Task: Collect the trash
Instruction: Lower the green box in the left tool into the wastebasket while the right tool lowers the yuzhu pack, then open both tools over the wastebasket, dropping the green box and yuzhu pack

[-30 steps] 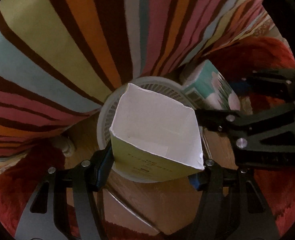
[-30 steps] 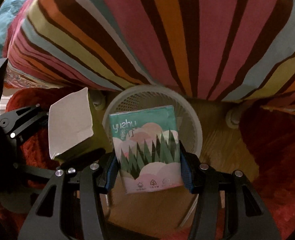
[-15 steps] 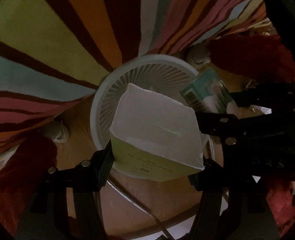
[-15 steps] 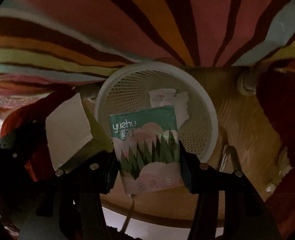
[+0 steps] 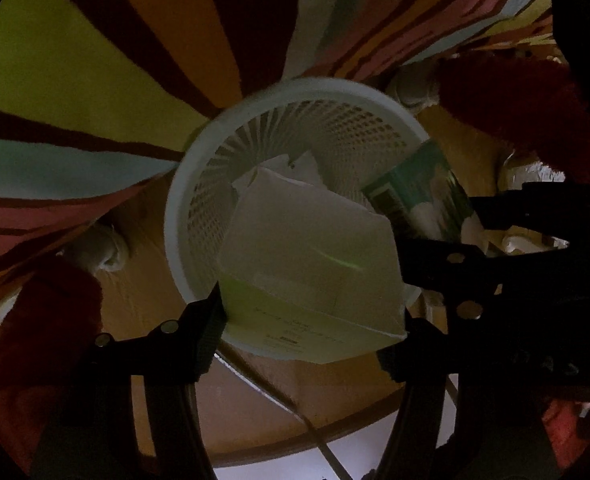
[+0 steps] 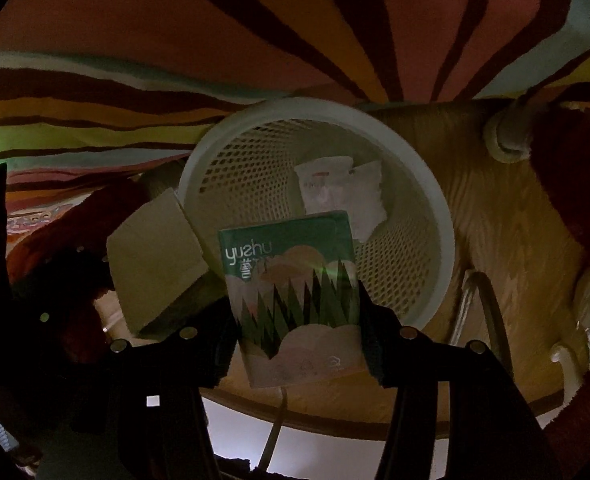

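My left gripper is shut on a pale yellow-green carton with its white end facing me, held over the rim of a white mesh waste basket. My right gripper is shut on a green "yushu" tissue pack, held over the same basket. White crumpled wrappers lie in the basket's bottom. The carton also shows at the left of the right wrist view, and the tissue pack at the right of the left wrist view.
A striped multicoloured cloth hangs close above the basket. A red shaggy rug lies around a wooden floor. A white round leg stands at the right. A metal frame lies beside the basket.
Both grippers have moved forward and down over the basket with their items still held. The basket's inside and the wrappers in it have come into view. The scene has darkened.
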`<state>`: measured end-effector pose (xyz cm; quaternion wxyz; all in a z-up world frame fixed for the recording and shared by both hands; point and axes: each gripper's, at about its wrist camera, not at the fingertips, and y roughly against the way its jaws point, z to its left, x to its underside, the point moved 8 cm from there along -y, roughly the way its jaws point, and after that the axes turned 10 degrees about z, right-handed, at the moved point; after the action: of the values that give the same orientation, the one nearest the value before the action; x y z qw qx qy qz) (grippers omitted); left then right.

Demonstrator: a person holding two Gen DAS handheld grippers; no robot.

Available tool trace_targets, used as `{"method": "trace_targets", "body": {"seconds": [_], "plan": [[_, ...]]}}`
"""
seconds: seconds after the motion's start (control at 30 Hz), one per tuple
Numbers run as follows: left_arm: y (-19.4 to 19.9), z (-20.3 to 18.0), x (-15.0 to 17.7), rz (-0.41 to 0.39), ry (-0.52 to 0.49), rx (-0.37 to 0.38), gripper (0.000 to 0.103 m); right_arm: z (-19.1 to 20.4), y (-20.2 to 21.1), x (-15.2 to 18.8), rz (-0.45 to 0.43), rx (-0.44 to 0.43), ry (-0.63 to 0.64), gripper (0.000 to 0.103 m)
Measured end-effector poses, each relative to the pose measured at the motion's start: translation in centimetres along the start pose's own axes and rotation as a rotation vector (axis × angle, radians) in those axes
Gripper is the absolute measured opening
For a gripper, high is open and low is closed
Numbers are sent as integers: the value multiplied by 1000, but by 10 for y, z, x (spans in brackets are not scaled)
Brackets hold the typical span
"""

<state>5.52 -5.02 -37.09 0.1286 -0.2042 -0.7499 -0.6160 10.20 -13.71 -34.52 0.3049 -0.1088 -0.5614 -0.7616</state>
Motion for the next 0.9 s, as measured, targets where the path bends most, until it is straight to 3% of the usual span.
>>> {"method": "trace_targets", "body": {"seconds": [0.07,0.13,0.17,0.2,0.4,0.9], "plan": [[-5,1,1,17,4,3,66,-1,-2,1,12,-6,-10,51],[-7,6,1,27,23,-17,77,-4,-6,0,20,-4,-33,64],[-9,9,0,31,38,-25,88,-6,-5,-1,16,5,-45,75],[-10,11,0,32,48,-27,89,-9,-4,-1,11,9,-63,80],[-10,14,2,31,55,-27,89,-16,-2,-3,-1,-8,-113,80],[25,6,16,-49,14,-110,89,-12,17,10,-44,-7,-83,80]]}}
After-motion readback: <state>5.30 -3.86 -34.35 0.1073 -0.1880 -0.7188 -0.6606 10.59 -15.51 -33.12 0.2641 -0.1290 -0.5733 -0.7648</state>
